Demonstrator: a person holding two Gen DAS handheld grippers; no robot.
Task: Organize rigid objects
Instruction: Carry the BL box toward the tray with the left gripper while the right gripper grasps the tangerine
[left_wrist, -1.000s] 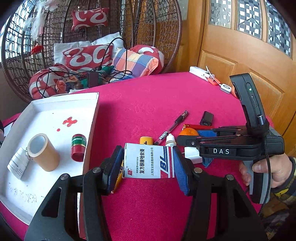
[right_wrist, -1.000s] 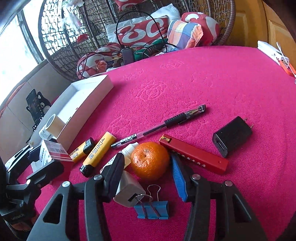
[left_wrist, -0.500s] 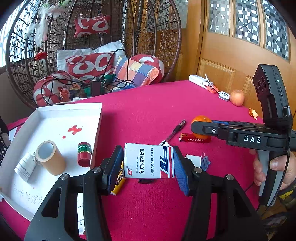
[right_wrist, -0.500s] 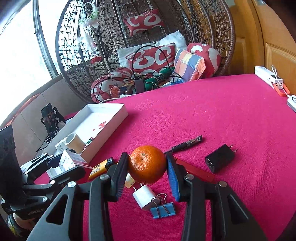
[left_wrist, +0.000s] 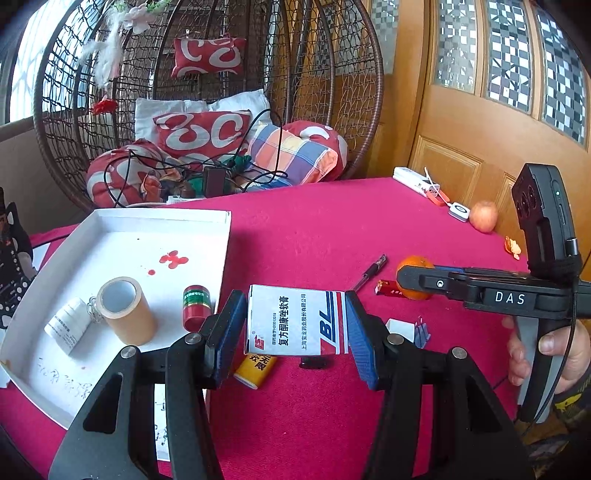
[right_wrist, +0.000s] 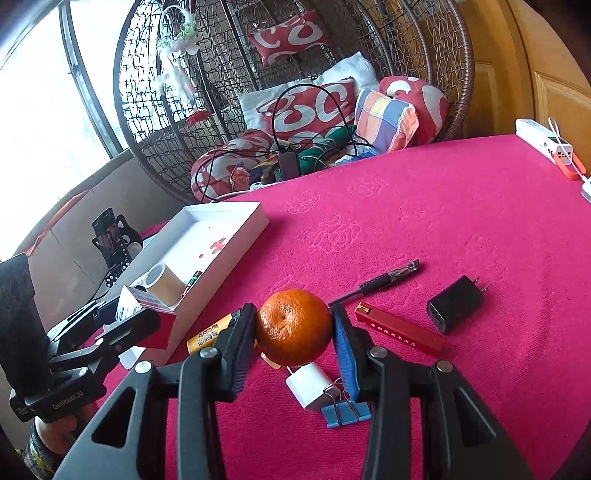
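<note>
My left gripper (left_wrist: 297, 326) is shut on a white ointment box (left_wrist: 291, 321) with a blue and red logo, held above the table just right of the white tray (left_wrist: 221, 236). The tray holds a tape roll (left_wrist: 123, 308), a small red bottle (left_wrist: 195, 306) and a white bottle (left_wrist: 68, 325). My right gripper (right_wrist: 294, 332) is shut on an orange (right_wrist: 293, 328), lifted clear of the red tablecloth. The left wrist view shows that gripper (left_wrist: 417, 284) at the right, in a person's hand, with the orange (left_wrist: 413, 263) between its fingers.
On the cloth below the orange lie a pen (right_wrist: 384, 278), a black charger (right_wrist: 454, 302), a long red box (right_wrist: 399, 328), a white plug (right_wrist: 308, 382), a blue binder clip (right_wrist: 345, 410) and a yellow lighter (right_wrist: 210, 332). An apple (left_wrist: 483, 216) sits at the far edge. A wicker chair stands behind.
The right gripper closed on the orange and raised it off the table. The left gripper rose a little with the box still held.
</note>
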